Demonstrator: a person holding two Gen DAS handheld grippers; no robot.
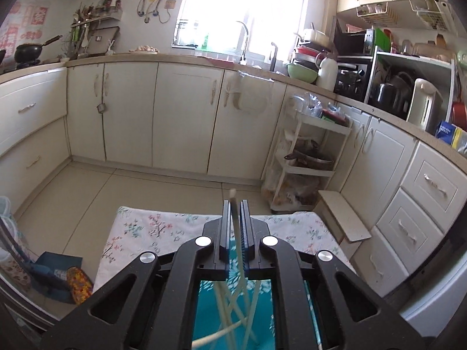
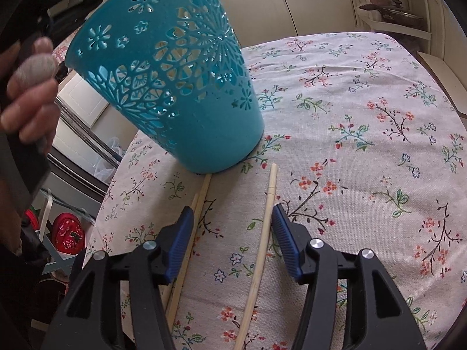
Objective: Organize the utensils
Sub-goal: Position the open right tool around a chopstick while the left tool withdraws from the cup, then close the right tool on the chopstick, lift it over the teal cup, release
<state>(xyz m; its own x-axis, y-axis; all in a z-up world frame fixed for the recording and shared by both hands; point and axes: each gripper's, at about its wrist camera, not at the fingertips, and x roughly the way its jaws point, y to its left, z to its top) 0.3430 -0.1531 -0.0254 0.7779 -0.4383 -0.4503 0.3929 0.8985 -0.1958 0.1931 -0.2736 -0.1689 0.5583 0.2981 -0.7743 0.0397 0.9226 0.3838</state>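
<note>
The left gripper (image 1: 235,207) pinches one chopstick (image 1: 237,233) above the teal basket (image 2: 175,87); the right gripper (image 2: 233,218) stands open astride another chopstick (image 2: 262,233) on the tablecloth (image 2: 364,145).

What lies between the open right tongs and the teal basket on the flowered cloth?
In the right wrist view, only chopsticks and bare flowered cloth lie between the right tongs and the teal basket; one chopstick lies between the open tongs.

Left gripper (image 1: 234,208) clamped, right gripper (image 2: 233,215) spread
</note>
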